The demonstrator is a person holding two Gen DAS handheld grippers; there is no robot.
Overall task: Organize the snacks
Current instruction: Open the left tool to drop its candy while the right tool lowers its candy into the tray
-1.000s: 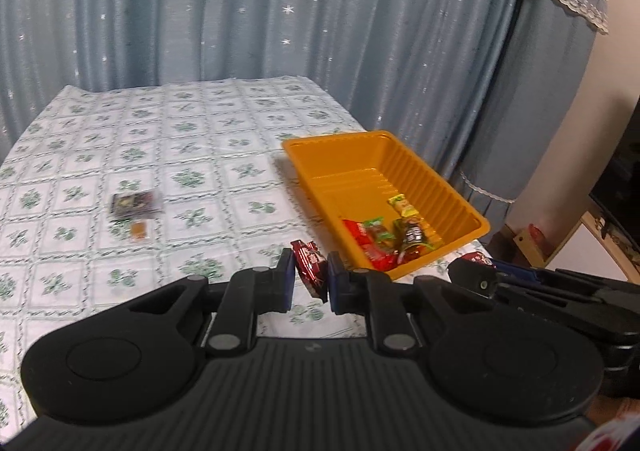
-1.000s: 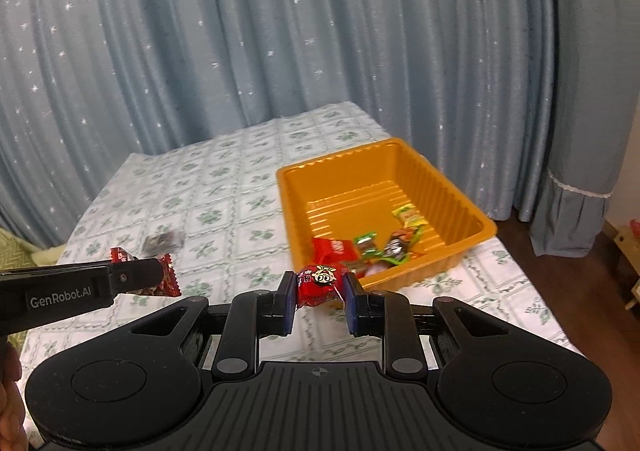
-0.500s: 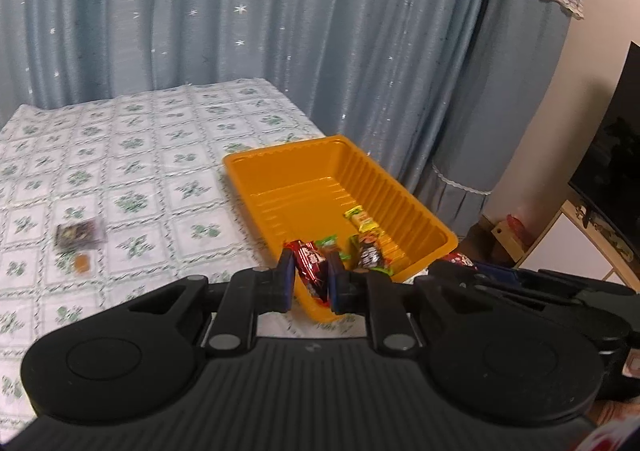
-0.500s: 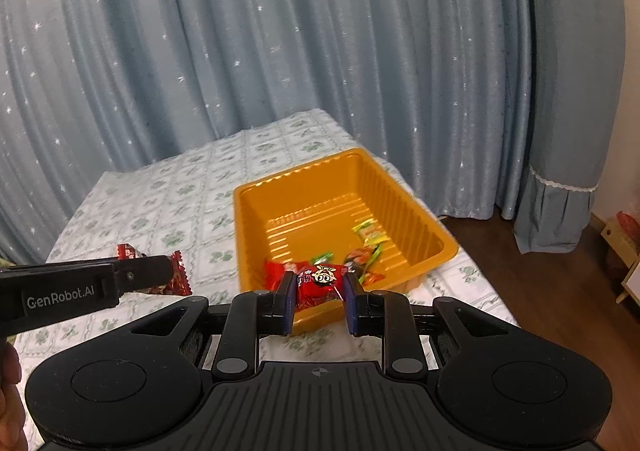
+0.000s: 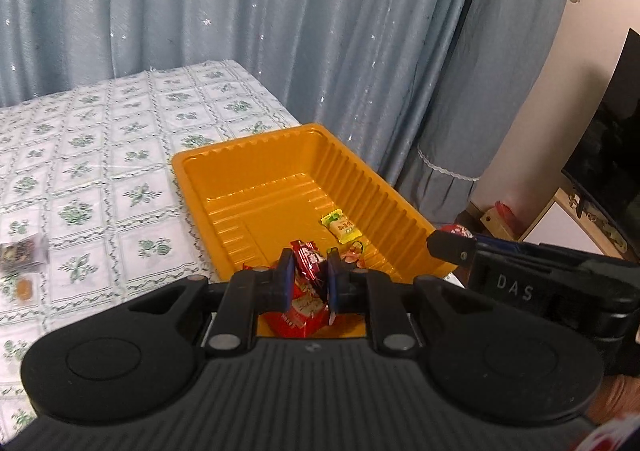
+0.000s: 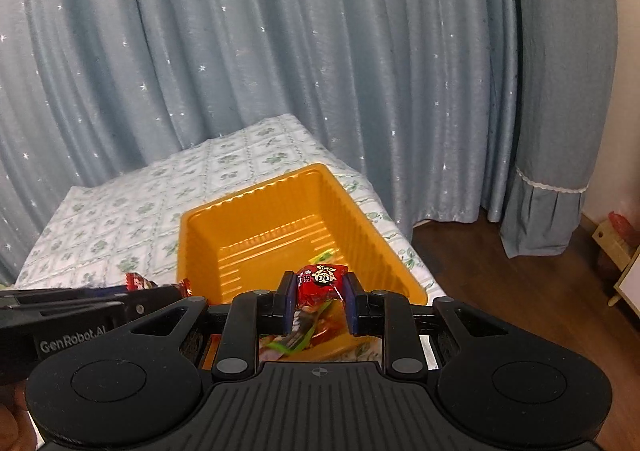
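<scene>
Both tools now over tray [image 5: 384, 191]: left tool [image 5: 308, 275] grips upright red packet [image 5: 306, 257], right tool [image 6: 320, 291] crosswise candy [image 6: 320, 277]

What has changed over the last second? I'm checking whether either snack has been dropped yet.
Both hand-held grippers carried their snacks from the tablecloth side to over the orange tray. Nothing was let go: the left hand-held gripper stays shut on its dark red packet, the right hand-held gripper on its red cartoon-face packet. The tray and its snacks stayed put.

light: dim, warm indoor | edges: fisheye-bent | blur: slight
</scene>
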